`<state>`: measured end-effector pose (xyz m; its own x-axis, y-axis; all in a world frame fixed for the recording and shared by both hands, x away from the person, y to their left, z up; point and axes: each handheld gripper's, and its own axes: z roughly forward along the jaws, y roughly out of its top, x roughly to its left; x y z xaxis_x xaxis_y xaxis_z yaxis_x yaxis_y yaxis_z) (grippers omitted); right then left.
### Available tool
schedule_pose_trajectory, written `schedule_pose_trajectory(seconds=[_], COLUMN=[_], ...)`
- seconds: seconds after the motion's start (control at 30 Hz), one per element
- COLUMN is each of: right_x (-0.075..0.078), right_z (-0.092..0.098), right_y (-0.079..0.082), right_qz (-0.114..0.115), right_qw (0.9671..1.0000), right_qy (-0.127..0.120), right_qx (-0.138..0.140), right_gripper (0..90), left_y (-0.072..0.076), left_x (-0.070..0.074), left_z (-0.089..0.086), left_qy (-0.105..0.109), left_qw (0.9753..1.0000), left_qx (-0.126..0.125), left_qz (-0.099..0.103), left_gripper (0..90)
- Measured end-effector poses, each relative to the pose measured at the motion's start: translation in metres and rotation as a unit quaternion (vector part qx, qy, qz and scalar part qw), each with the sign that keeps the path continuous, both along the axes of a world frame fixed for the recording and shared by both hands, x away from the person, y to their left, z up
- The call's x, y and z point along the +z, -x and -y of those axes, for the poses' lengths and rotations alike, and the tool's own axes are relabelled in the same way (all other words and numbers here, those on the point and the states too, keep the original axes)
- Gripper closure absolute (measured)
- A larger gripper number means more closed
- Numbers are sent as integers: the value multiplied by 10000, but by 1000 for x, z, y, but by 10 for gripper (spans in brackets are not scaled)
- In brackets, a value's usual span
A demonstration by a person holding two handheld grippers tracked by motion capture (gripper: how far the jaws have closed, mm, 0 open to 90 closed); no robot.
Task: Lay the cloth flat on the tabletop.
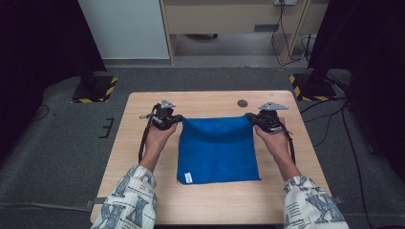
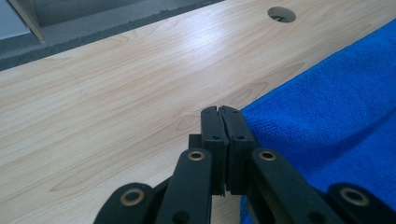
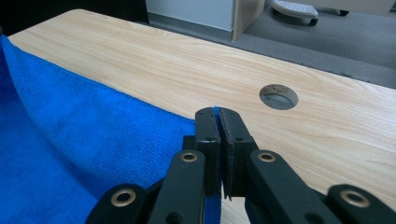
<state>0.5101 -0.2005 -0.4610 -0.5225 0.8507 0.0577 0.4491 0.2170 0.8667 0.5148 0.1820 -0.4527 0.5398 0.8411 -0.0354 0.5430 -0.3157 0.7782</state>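
Observation:
A blue cloth (image 1: 217, 148) lies on the wooden table (image 1: 143, 157), with a small white tag at its near left corner. My left gripper (image 1: 177, 119) is shut on the cloth's far left corner, and my right gripper (image 1: 250, 117) is shut on the far right corner. Between them the far edge is drawn taut and slightly raised. In the left gripper view the gripper (image 2: 222, 112) has its jaws pressed together at the corner of the cloth (image 2: 336, 107). In the right gripper view the gripper (image 3: 215, 113) shows a blue sliver between its jaws, and the cloth (image 3: 70, 140) spreads to the left.
A round cable hole (image 1: 242, 103) sits in the tabletop just beyond the cloth's far right corner, close to the right gripper. Bare wood surrounds the cloth on all sides. Two stand bases with yellow-black stripes (image 1: 95, 88) rest on the grey floor past the table.

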Motion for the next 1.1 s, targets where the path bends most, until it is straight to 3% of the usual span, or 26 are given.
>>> schedule_pose_trajectory(seconds=[0.23,0.53,0.6,0.73,0.83,1.1], right_x=[-8,-7,-8,-11,-15,-26], right_z=[-1,-3,-3,-2,0,3], right_y=[-6,-5,-6,-11,-15,-18], right_qz=[-86,-44,-85,-133,-271,-371], right_qw=[9999,10000,9999,9998,9991,9989], right_qy=[59,-21,-33,16,-243,-15], right_qx=[-50,-70,-90,-142,-236,-303], right_gripper=[872,873,873,873,874,875], left_y=[-4,-2,-4,-10,-15,-23], left_x=[-6,-2,-5,-13,-20,-32], left_z=[1,1,0,1,1,6], left_qy=[-53,-119,-7,-66,6,139], left_qw=[10000,9999,9999,9998,9997,9995], left_qx=[38,107,167,167,210,269], left_qz=[-25,35,-8,-51,-122,-81], left_gripper=[886,886,886,886,886,885])
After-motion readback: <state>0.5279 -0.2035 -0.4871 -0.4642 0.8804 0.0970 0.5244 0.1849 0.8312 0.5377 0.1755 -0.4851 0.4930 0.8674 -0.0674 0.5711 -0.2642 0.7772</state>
